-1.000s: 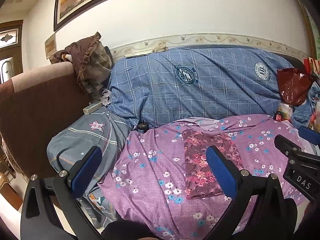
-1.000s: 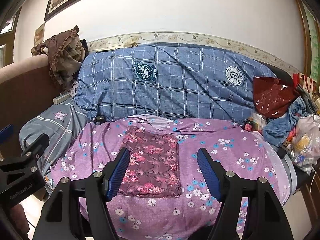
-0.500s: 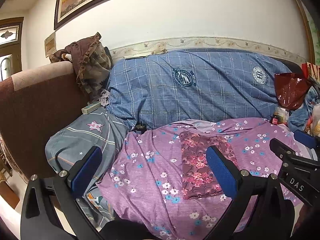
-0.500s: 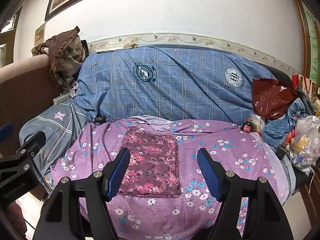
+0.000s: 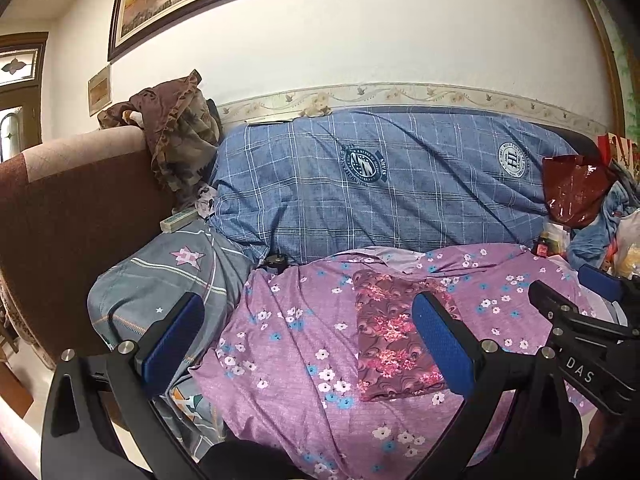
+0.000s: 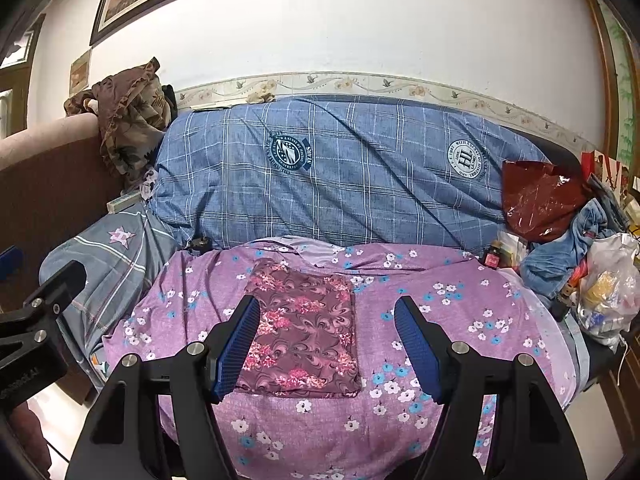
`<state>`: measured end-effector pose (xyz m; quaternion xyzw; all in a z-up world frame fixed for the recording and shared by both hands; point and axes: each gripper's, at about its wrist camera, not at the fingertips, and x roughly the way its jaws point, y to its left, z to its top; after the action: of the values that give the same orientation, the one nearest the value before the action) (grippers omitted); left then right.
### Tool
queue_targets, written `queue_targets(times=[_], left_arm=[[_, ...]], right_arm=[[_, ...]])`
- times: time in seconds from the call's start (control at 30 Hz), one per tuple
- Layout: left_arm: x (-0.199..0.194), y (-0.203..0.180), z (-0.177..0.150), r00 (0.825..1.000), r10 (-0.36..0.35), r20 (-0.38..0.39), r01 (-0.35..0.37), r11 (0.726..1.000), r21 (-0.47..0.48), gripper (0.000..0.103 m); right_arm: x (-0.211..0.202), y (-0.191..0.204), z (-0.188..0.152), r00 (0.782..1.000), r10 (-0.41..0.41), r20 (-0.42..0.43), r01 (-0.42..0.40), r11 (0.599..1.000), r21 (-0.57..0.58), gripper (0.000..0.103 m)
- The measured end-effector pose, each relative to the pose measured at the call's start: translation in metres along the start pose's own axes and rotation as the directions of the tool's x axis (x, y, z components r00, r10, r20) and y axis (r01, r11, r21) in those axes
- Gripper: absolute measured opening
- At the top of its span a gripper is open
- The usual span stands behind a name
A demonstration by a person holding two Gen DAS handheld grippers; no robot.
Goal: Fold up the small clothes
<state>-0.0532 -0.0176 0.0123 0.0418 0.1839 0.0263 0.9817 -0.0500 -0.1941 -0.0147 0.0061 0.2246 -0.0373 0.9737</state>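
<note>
a small maroon floral cloth point(image 6: 304, 332), folded into a flat soft rectangle, lies on the purple flowered sheet point(image 6: 440, 300). the right gripper point(image 6: 326, 344) and the left gripper point(image 5: 308, 344) both hang above it, blue ribbed pads wide apart, holding nothing. behind sits a blue checked quilt point(image 6: 340, 184); a glossy red bag point(image 6: 536, 196) crowds the right.

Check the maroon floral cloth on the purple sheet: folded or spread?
Folded. The maroon floral cloth lies as a neat flat rectangle with straight edges on the purple sheet.

One folded floral cloth point(image 6: 304, 332), two round crests point(image 6: 289, 154), one red bag point(image 6: 536, 196).
</note>
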Motion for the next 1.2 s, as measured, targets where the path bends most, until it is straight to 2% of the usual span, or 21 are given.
queue_targets(times=[0.7,1.2], left_arm=[[0.016,-0.002,-0.005,0.999,-0.025,-0.040,0.025,1.000,0.006,0.103],[0.044,-0.004,-0.005,0.995,-0.053,-0.089,0.053,0.999,-0.005,0.103]], right_arm=[[0.017,0.003,-0.005,1.000,-0.012,-0.024,0.012,1.000,-0.011,0.072],[0.046,0.009,-0.010,0.998,-0.015,-0.060,0.013,1.000,-0.021,0.072]])
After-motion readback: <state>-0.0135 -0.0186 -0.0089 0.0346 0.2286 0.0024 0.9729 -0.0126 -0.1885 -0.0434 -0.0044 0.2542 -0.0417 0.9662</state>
